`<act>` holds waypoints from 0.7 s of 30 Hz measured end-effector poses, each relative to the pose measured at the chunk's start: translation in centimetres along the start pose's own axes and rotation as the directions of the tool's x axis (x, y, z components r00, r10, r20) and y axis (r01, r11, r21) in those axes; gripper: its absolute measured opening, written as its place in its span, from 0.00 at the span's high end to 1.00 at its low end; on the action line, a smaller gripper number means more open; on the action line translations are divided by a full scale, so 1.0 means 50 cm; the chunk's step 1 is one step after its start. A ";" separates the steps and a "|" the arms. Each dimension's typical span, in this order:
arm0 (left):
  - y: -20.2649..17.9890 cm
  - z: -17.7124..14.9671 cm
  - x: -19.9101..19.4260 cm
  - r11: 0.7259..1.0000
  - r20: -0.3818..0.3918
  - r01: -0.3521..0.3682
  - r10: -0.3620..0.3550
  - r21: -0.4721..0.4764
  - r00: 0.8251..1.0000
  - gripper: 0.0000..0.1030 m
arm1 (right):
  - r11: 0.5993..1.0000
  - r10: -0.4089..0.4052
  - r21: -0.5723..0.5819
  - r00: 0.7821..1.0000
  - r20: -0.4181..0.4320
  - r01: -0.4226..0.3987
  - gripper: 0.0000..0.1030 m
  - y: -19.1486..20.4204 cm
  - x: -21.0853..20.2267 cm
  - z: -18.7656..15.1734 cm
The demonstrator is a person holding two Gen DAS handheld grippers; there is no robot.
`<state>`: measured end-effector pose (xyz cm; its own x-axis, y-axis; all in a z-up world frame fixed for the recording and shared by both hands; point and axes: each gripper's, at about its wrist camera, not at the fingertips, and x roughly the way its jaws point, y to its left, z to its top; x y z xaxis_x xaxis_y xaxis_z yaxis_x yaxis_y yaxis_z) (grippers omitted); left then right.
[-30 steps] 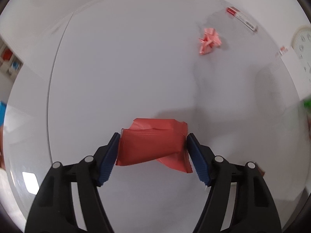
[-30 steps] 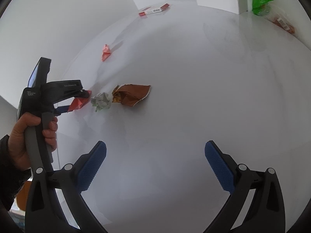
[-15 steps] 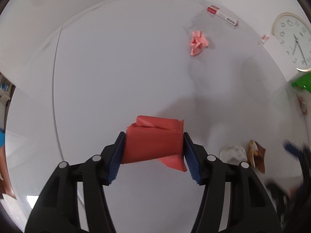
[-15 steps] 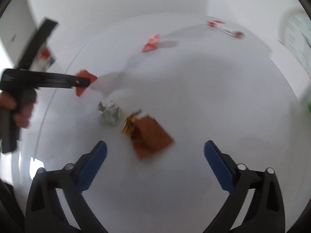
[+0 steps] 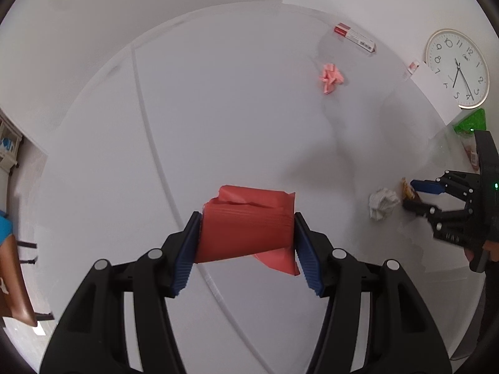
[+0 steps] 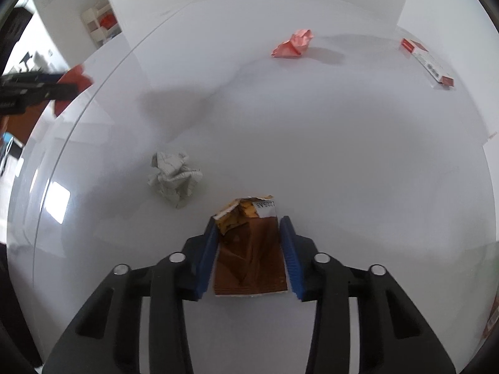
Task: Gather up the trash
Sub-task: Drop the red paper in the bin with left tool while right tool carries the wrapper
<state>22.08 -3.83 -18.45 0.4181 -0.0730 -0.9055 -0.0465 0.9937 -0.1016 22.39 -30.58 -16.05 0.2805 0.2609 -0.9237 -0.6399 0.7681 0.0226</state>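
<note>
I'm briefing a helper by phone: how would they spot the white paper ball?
On the white table, look just left of the brown wrapper in the right hand-held gripper. The paper ball lies loose there, crumpled; it alone is white with grid lines, unlike the pink wad.

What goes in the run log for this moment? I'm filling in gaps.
left hand-held gripper: shut on red wrapper | right hand-held gripper: shut on brown wrapper | on table: paper ball, pink wad

Left claw (image 5: 246, 243) clamped on a red wrapper (image 5: 246, 227), above the white desk (image 5: 234, 124). Farther off: pink crumpled paper (image 5: 331, 78), a red-and-white box (image 5: 355, 36). At right, white paper wad (image 5: 382, 202) just beside the right claw (image 5: 416, 194); wall clock (image 5: 457, 68) beyond.
</note>
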 end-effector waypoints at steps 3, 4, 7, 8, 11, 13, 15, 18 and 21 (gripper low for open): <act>0.033 -0.026 -0.026 1.000 0.004 -0.017 0.017 -0.007 1.000 0.45 | 0.995 -0.006 0.098 1.000 0.027 0.004 0.72 0.005 -0.023 -0.012; 0.051 -0.039 -0.040 1.000 0.005 -0.011 0.011 -0.017 1.000 0.45 | 0.991 -0.016 0.132 0.999 0.045 0.010 0.72 0.009 -0.032 -0.014; 0.098 -0.077 -0.084 0.999 0.007 -0.001 0.002 -0.043 1.000 0.45 | 0.960 -0.037 0.279 0.989 0.146 -0.006 0.72 0.050 -0.100 -0.031; 0.110 -0.088 -0.097 0.999 0.008 -0.002 0.002 -0.044 1.000 0.45 | 0.951 -0.050 0.309 0.983 0.174 -0.007 0.72 0.077 -0.125 -0.036; 0.161 -0.134 -0.159 0.999 0.015 -0.013 0.014 -0.035 1.000 0.45 | 0.933 -0.039 0.356 0.966 0.256 -0.056 0.72 0.177 -0.192 -0.043; 0.193 -0.164 -0.200 0.999 0.024 -0.022 0.023 -0.026 0.999 0.45 | 0.928 -0.012 0.358 0.956 0.294 -0.098 0.72 0.259 -0.227 -0.042; 0.231 -0.201 -0.250 0.999 0.041 -0.033 0.034 -0.011 0.999 0.45 | 0.922 0.031 0.356 0.947 0.319 -0.150 0.72 0.352 -0.251 -0.037; 0.289 -0.255 -0.311 0.999 0.051 -0.051 0.052 -0.005 0.997 0.45 | 0.908 0.121 0.337 0.927 0.354 -0.247 0.72 0.489 -0.273 -0.026; 0.358 -0.312 -0.360 0.998 0.057 -0.066 0.066 -0.009 0.996 0.45 | 0.901 0.204 0.295 0.910 0.361 -0.319 0.72 0.626 -0.270 -0.006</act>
<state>-0.44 13.95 -10.37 0.4650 -0.0020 -0.8853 -0.0821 0.9956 -0.0454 -1.64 -10.22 -2.96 0.3827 0.6052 -0.6980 -0.4547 0.7811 0.4280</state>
